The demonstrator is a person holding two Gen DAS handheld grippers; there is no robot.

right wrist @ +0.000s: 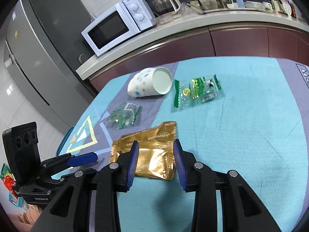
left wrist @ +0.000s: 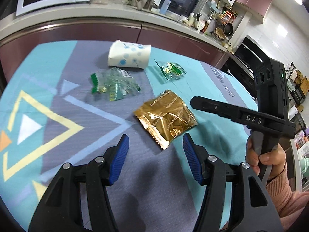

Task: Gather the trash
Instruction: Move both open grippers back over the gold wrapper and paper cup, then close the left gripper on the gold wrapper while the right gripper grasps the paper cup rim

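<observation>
Right gripper (right wrist: 156, 155) part open, empty, poised over gold packet (right wrist: 148, 154). Left gripper (left wrist: 155, 151) wider, empty, just short of packet. Cup (right wrist: 150, 85) tipped beyond packet; green wrappers (right wrist: 197, 90) near cup. Advise: descend square, pinch packet edge, avoid mat (right wrist: 251, 135).

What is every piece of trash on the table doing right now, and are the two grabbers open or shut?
Paper cup: tipped on its side, empty.
Gold wrapper: flat, crinkled, not held.
Clear green wrapper near the cup's mouth: lying flat.
Other clear green wrapper: crumpled, lying loose.
Left gripper: jaws open, holding nothing.
Right gripper: jaws open over the gold wrapper, not pinching it.
</observation>
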